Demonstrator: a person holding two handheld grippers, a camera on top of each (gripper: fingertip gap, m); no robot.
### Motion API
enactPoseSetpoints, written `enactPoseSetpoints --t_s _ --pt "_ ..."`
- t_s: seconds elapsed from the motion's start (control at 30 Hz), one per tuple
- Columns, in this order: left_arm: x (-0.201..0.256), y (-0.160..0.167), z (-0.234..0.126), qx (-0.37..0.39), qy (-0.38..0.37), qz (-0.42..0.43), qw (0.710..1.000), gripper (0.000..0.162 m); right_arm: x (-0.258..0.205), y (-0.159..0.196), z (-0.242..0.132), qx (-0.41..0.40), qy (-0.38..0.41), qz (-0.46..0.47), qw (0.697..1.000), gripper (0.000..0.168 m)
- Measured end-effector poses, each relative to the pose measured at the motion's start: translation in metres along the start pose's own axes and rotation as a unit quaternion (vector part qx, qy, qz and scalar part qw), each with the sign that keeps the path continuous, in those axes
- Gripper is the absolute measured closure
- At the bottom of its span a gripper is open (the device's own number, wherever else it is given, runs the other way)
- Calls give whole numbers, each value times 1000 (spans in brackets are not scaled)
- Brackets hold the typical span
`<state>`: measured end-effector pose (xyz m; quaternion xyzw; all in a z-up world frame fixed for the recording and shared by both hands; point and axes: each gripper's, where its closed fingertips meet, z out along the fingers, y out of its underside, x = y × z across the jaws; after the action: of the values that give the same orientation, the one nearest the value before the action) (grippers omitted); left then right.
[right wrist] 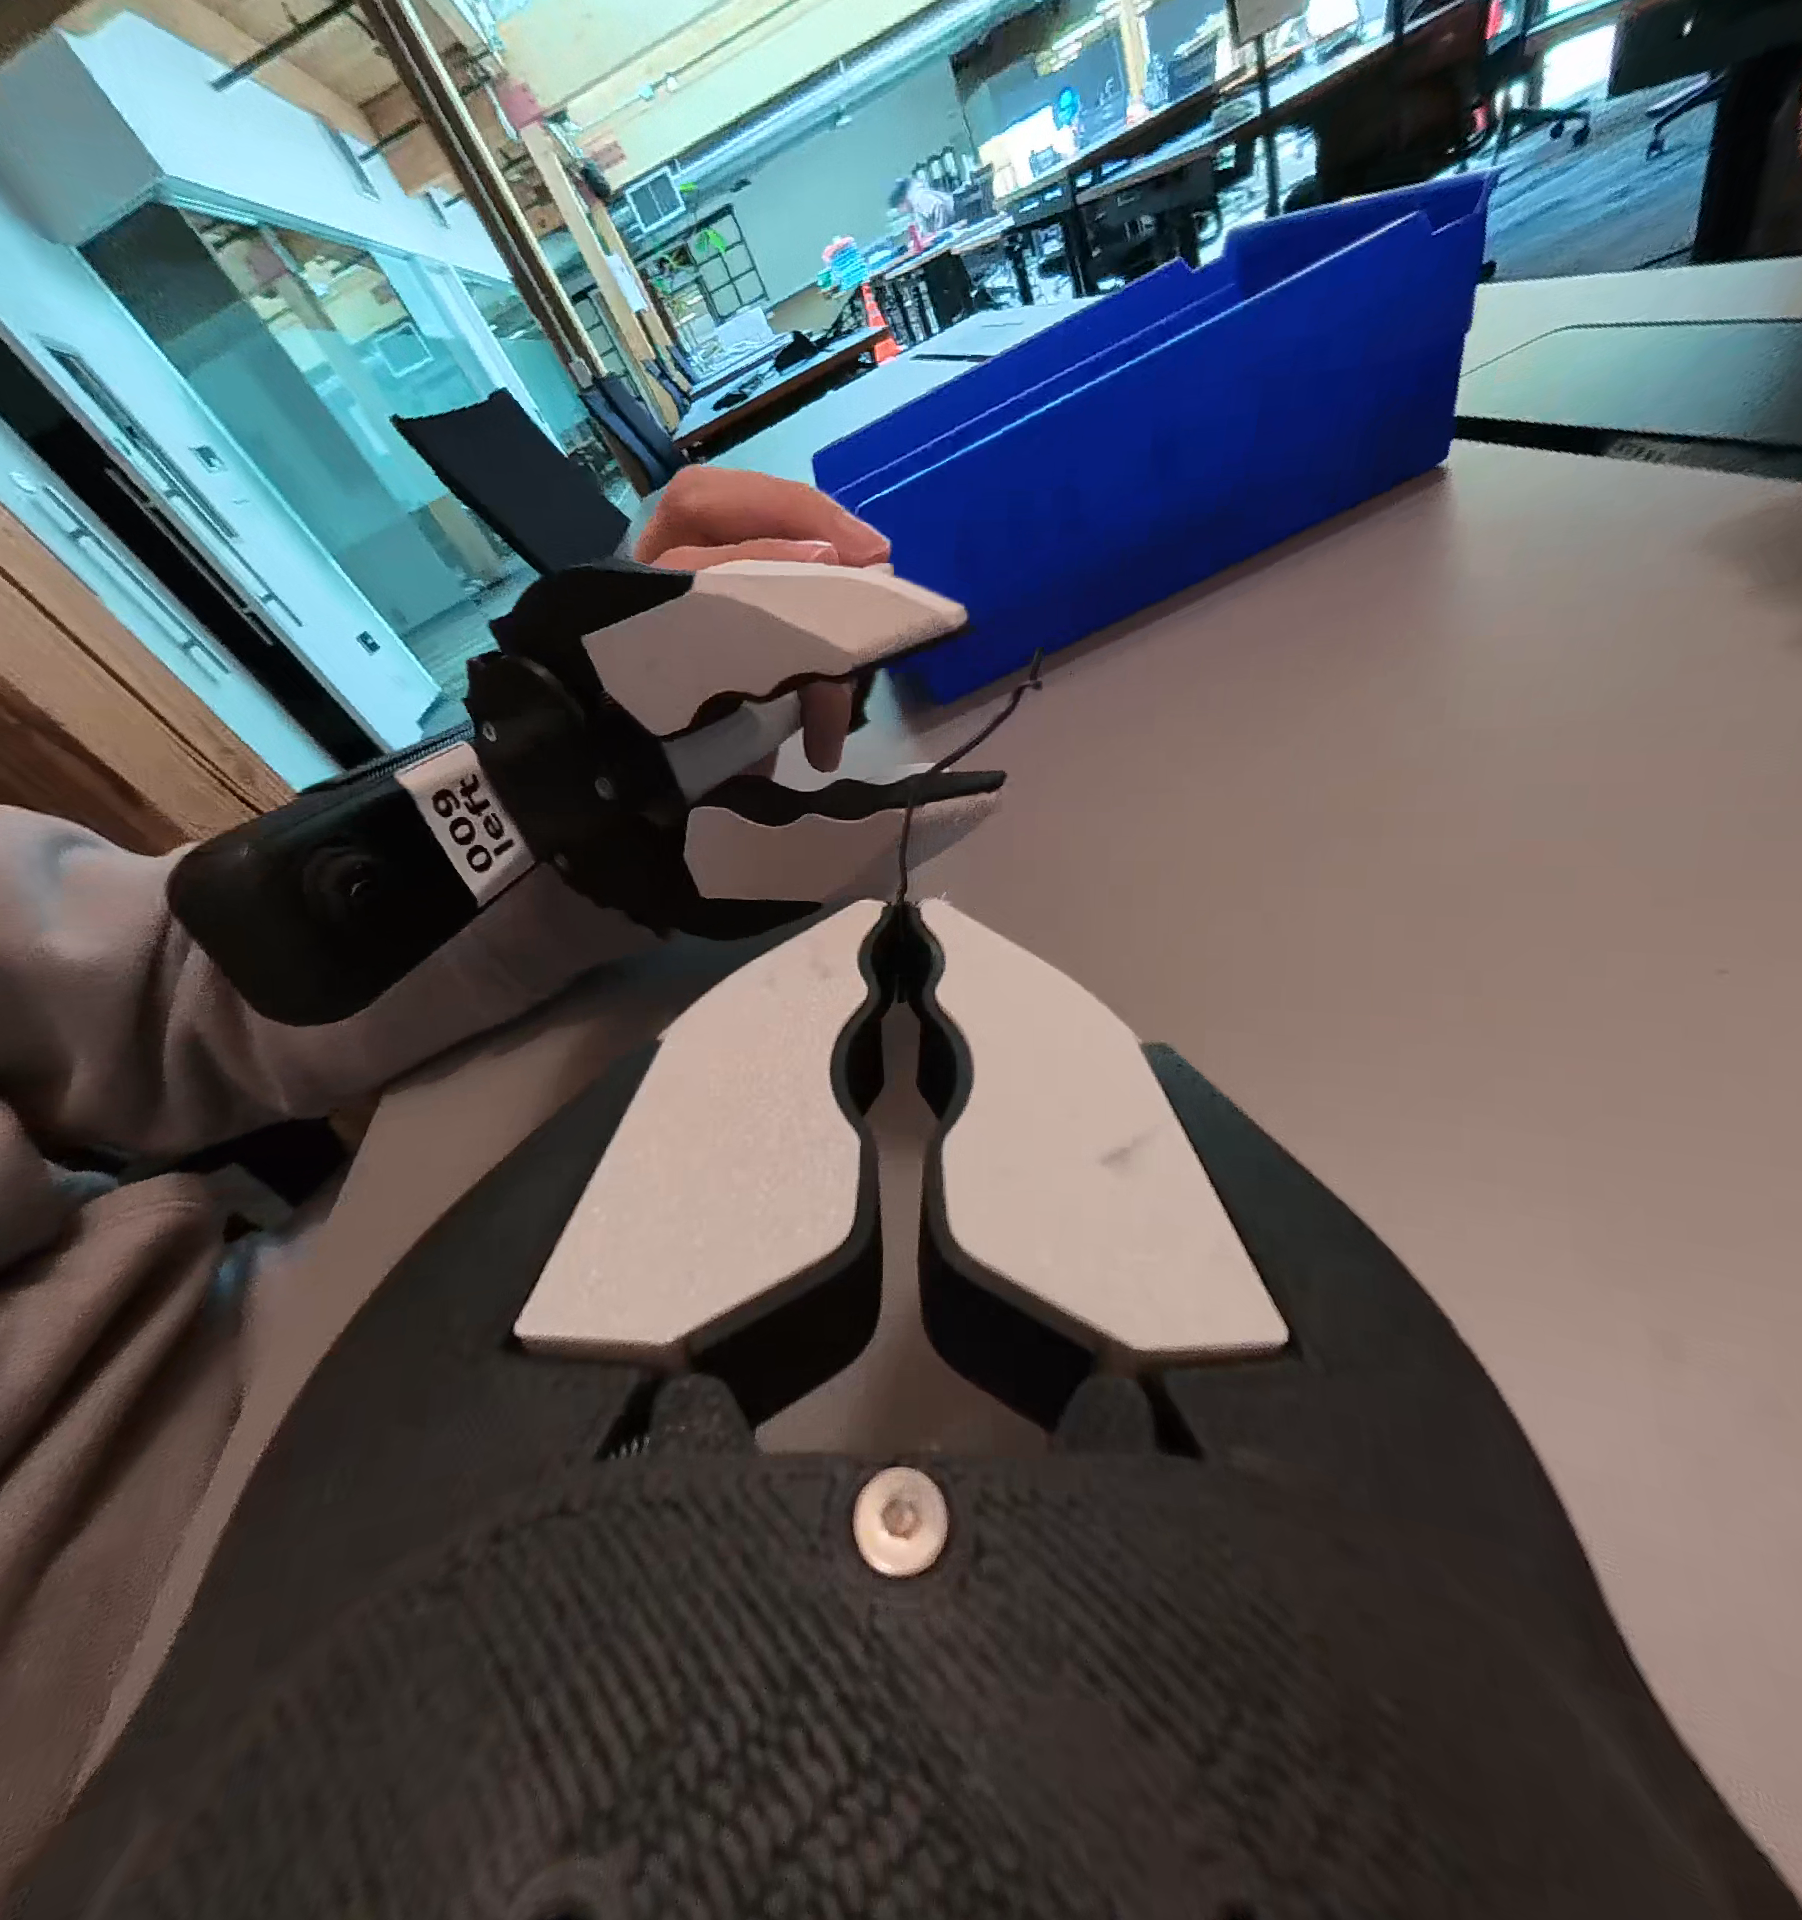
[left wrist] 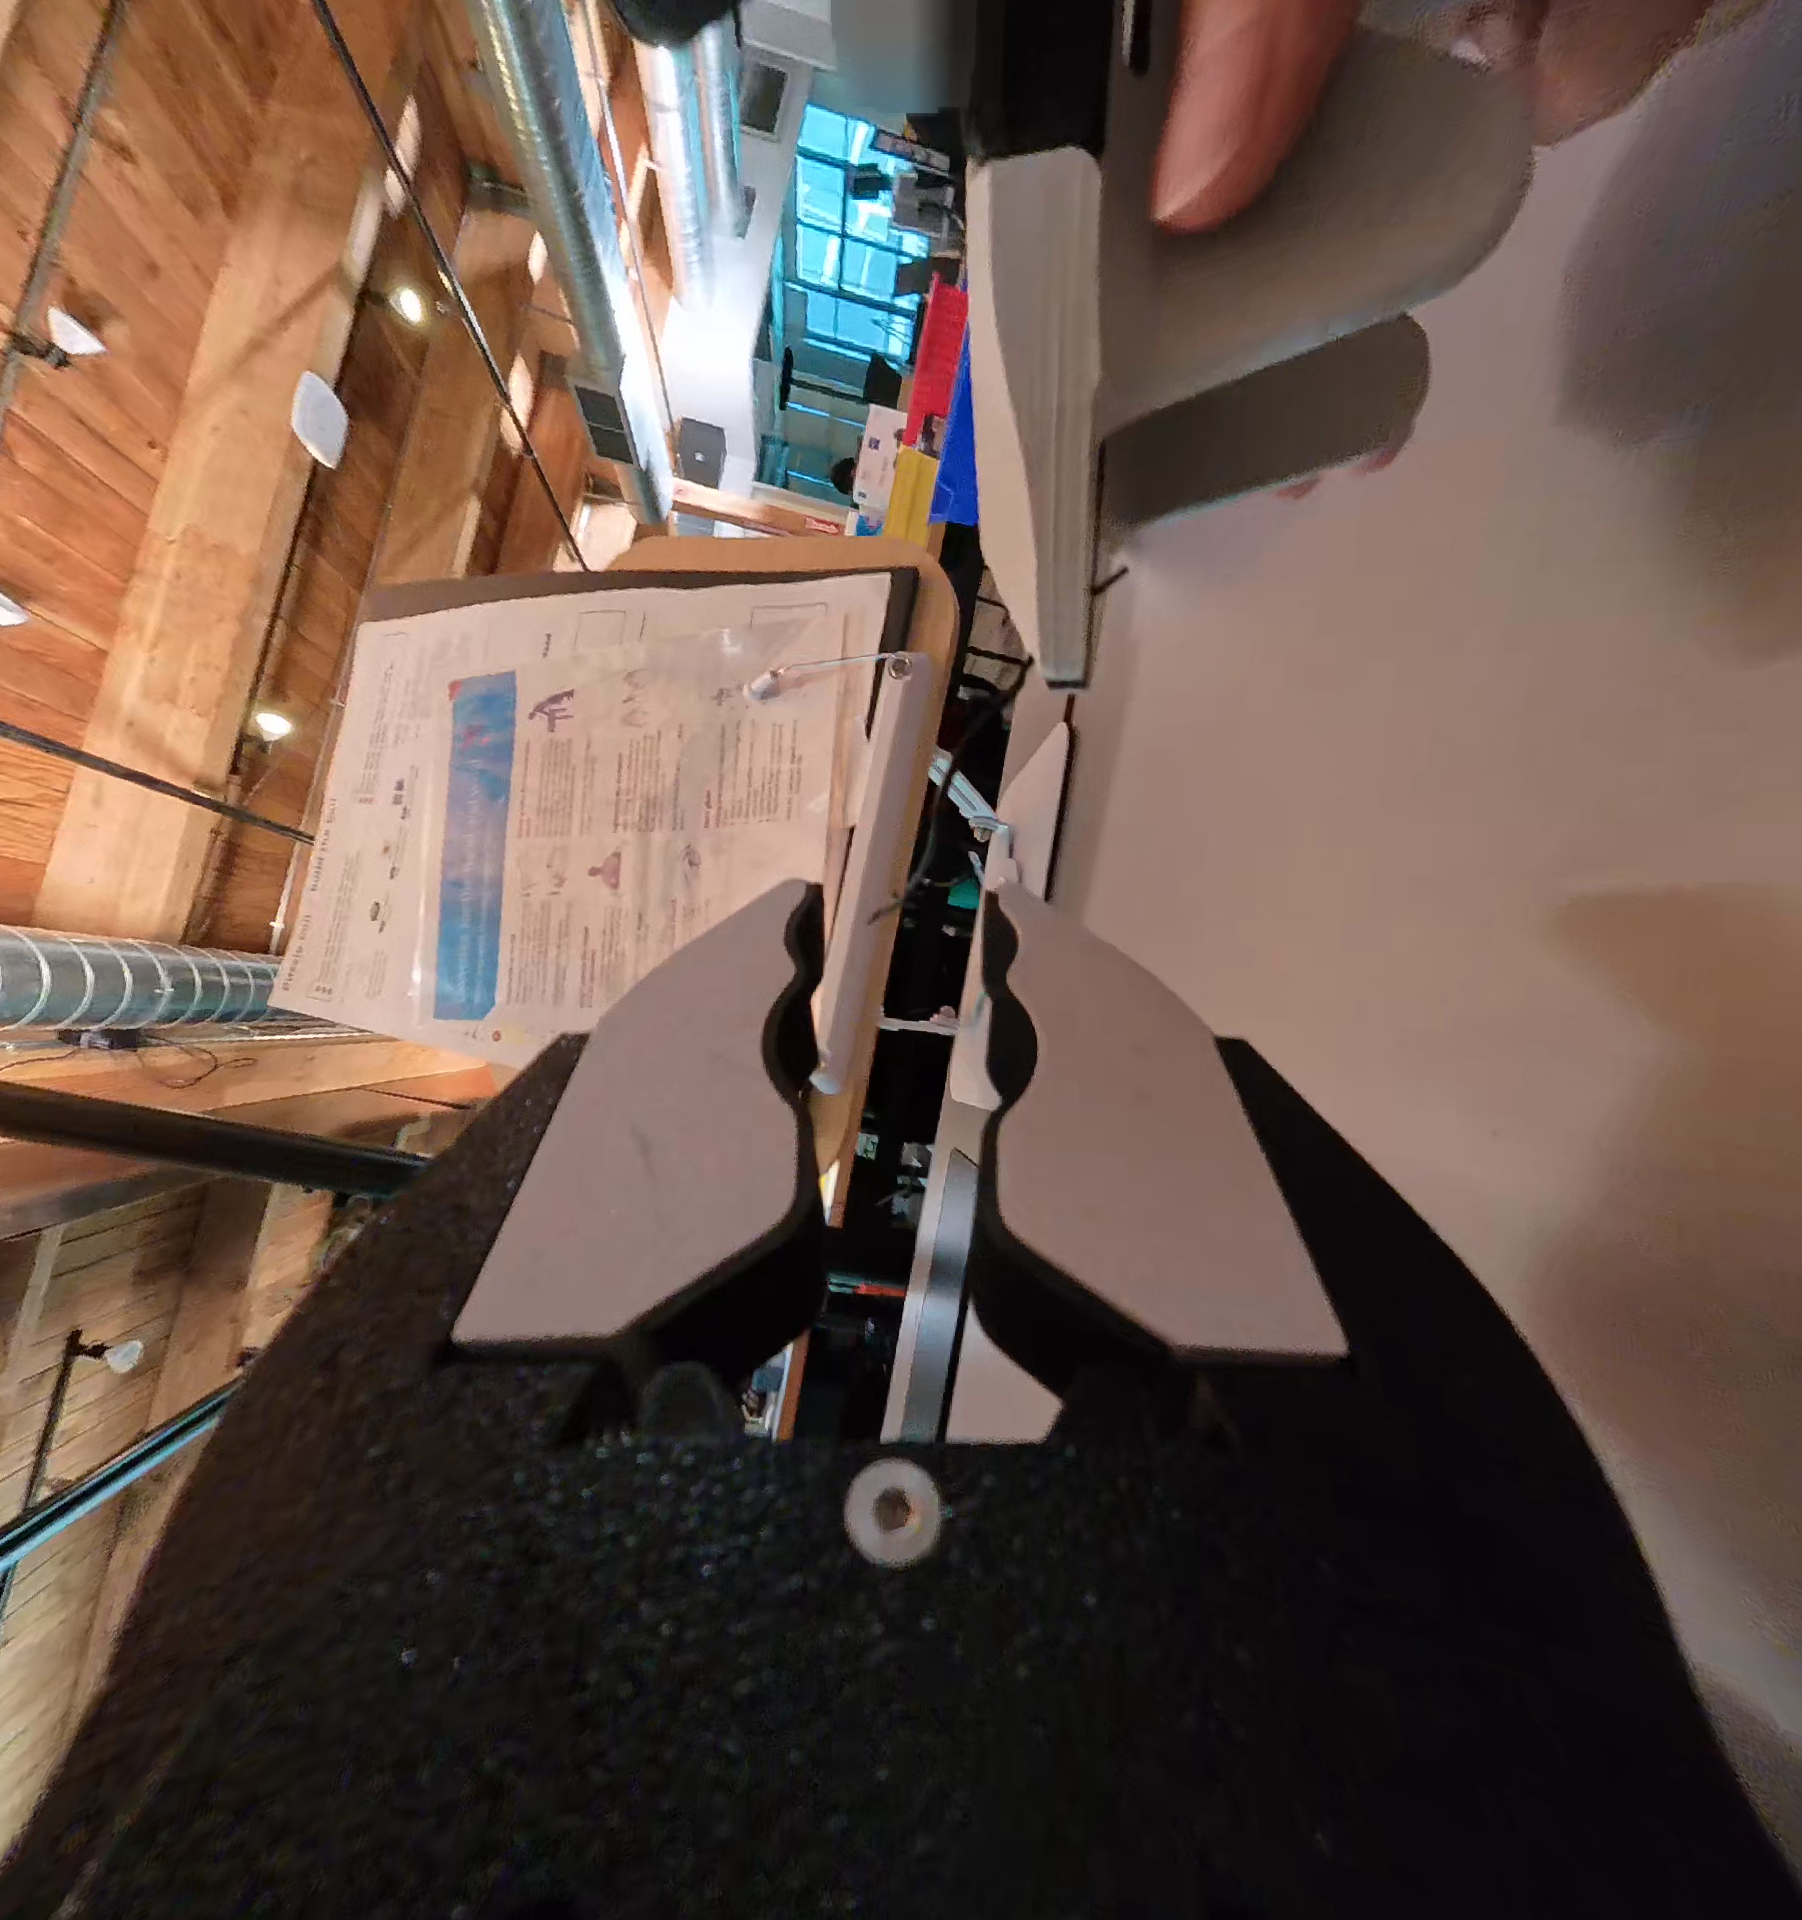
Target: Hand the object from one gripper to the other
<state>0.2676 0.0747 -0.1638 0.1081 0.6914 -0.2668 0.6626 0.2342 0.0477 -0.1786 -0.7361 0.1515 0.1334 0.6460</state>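
Mid-handover. The right gripper (right wrist: 902,914) is pinched nearly closed on a thin black tie (right wrist: 912,831), clamped right at its fingertips; the tie runs up and away from the tips, bends, and ends in a small knot-like kink further out (right wrist: 1032,675). The left gripper (right wrist: 964,707) sits just beyond and left of the right tips, turned on its side, jaws spread wide, with the tie passing across its lower finger (right wrist: 938,800); whether the tie touches that finger is hard to tell. A hand (right wrist: 762,520) wraps the left gripper handle, one finger on the trigger. In the left wrist view the left gripper (left wrist: 902,914) shows a clear gap between the fingers and nothing held in it; the right gripper shows further ahead and to the right, with a short black bit of tie (left wrist: 1110,582) just visible at its tip. A blue bin (right wrist: 1136,447) stands on the grey table (right wrist: 1448,831) beyond both grippers, not involved. Step in hand, as I judge it: giver holds, receiver is lining up, grasp not yet made. Next move calls for bringing the free upper part of the tie between the left fingers, closing them on it, and only then opening the right. Risk: the tie is thin and floppy, so it could slip past the jaws.
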Motion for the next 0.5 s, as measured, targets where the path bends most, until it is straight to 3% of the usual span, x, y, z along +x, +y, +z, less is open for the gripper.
enactPoseSetpoints --t_s 0.2,0.27,0.3,0.4,0.5 --pt "6 -5 -1 11 19 8 1000 161 -3 1 2 -2 -4 -4 1000 168" --pt "9 -3 0 7 35 0 999 161 0 -1 1 3 4 -12 1000 166" --pt "11 -1 0 1 45 -8 999 161 3 -4 0 8 20 -31 999 156" --pt "13 9 1 -29 65 -58 996 161 14 -9 -2 -2 104 -171 980 127" --pt "16 20 2 -55 88 -97 990 161 10 -15 2 -6 163 -326 931 128"
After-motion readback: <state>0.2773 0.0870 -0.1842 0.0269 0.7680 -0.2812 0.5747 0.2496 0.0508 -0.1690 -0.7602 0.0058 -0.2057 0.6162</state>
